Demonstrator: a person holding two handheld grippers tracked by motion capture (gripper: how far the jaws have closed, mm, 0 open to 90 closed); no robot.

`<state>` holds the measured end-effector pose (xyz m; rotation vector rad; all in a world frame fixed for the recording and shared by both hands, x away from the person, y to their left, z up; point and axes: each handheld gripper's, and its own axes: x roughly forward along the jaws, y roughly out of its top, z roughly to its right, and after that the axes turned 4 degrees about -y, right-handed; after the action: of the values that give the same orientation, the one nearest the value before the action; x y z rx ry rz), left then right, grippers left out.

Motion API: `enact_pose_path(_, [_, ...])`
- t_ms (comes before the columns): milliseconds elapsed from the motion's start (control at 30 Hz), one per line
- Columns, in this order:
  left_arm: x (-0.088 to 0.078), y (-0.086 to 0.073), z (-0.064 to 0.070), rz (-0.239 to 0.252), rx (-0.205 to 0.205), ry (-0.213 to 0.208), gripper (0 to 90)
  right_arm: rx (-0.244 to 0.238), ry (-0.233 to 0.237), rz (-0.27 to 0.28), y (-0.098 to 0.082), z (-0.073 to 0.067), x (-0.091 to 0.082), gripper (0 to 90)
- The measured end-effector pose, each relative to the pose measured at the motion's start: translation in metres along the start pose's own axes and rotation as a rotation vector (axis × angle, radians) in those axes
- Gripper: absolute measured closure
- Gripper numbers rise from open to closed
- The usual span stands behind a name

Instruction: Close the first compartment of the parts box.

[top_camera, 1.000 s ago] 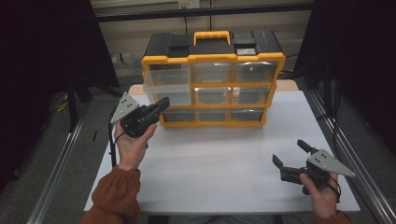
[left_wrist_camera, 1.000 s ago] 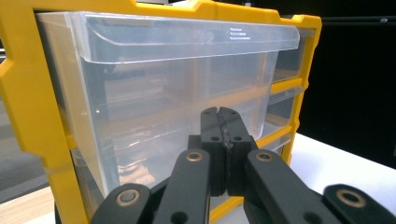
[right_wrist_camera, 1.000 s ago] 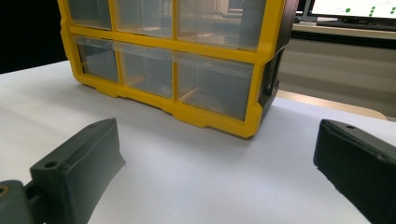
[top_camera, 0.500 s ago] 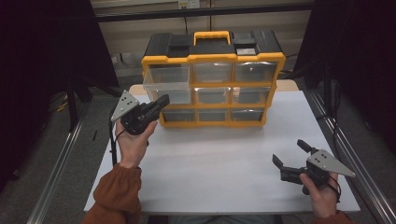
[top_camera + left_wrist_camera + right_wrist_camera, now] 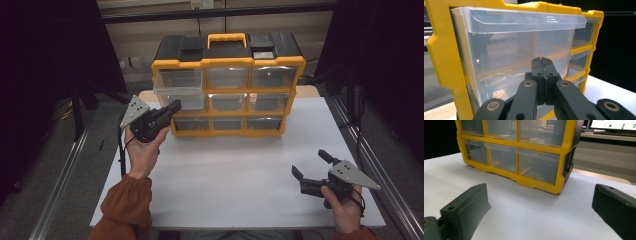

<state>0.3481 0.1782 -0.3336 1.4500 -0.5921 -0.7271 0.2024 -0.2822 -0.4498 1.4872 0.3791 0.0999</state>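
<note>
Yellow organizer [image 5: 227,95] with black top and yellow handle [image 5: 227,38] stands upright at the far middle of the white table [image 5: 230,175], three rows of three clear drawers facing the person. Top-left drawer [image 5: 179,90] sticks out past the organizer's front; the others sit flush. Left gripper [image 5: 172,106] is held just off the organizer's front-left corner, jaws together, tips right below that protruding drawer; contact can't be judged. Right gripper [image 5: 310,164] sits well in front of the organizer's right end, low over the table, jaws spread apart, pointing left toward the organizer.
</note>
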Motion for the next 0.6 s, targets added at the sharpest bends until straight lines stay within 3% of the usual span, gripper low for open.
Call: enact_pose_path(600, [0.0044, 0.0019, -0.0020, -0.009, 0.005, -0.008, 90.0, -0.004, -0.002, 0.000, 0.0000, 0.0003, -0.0001, 0.7])
